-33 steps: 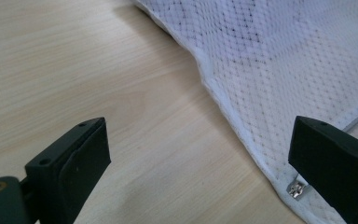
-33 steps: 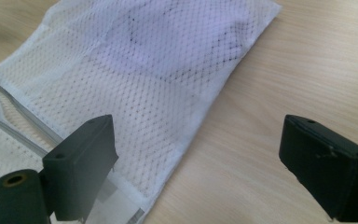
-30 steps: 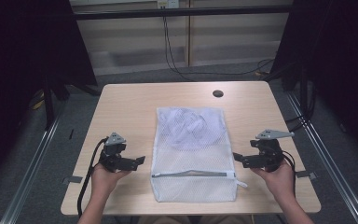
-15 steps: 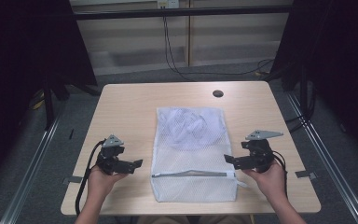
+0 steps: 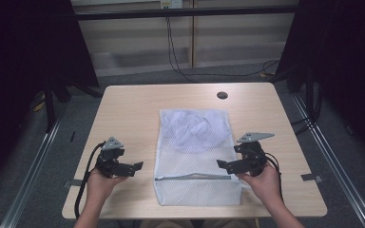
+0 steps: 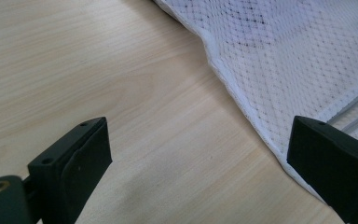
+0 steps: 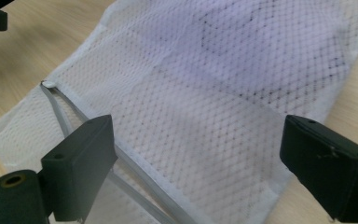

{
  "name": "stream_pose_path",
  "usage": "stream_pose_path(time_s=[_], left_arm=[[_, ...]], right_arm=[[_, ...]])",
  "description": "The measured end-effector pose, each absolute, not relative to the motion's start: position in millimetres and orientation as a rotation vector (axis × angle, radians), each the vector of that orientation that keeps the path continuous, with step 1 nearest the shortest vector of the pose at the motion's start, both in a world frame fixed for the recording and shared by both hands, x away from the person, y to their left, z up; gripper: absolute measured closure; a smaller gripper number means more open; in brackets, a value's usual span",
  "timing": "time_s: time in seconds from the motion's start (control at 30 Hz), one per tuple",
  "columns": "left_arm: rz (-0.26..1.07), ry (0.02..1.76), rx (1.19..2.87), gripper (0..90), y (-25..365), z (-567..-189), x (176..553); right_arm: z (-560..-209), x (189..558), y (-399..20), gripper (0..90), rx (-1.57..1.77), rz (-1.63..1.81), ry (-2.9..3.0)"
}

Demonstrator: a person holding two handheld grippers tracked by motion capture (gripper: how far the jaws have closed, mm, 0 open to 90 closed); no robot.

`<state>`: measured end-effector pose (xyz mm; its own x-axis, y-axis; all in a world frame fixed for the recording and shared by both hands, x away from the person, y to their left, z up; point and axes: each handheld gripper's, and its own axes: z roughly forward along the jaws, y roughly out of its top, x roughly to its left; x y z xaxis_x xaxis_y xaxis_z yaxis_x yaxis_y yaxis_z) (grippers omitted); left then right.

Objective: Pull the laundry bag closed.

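A white mesh laundry bag [image 5: 196,154] lies flat in the middle of the wooden table [image 5: 133,109], with crumpled white cloth inside its far half and a grey zipper [image 5: 192,178] across its near end. My left gripper [image 5: 135,167] is open just left of the bag's near left edge, its jaws over bare wood beside the bag's hem [image 6: 242,105]. My right gripper [image 5: 220,165] is open at the bag's right side, jaws spread above the mesh [image 7: 205,107] and the zipper [image 7: 70,116]. Neither holds anything.
A small dark round hole [image 5: 222,95] sits in the table near its far right. Black cables hang behind the table's far edge. Metal rails run along the floor on both sides, and a tape mark [image 5: 310,177] sticks out at the right edge.
Both grippers have drawn in toward the bag's near corners; the right one moved left and now reaches over the mesh. The bag has not moved.
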<state>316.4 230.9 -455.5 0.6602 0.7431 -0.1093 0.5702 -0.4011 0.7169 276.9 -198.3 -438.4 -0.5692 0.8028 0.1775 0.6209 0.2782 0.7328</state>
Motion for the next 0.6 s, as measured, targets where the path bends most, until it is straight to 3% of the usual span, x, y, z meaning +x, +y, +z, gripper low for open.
stream_pose_path(time_s=[0.6], left_arm=[[0.295,1.008,2.120,6.7,233,-454,313]], right_arm=[[-439,285,-149,12.0,1.300,1.192,2.418]])
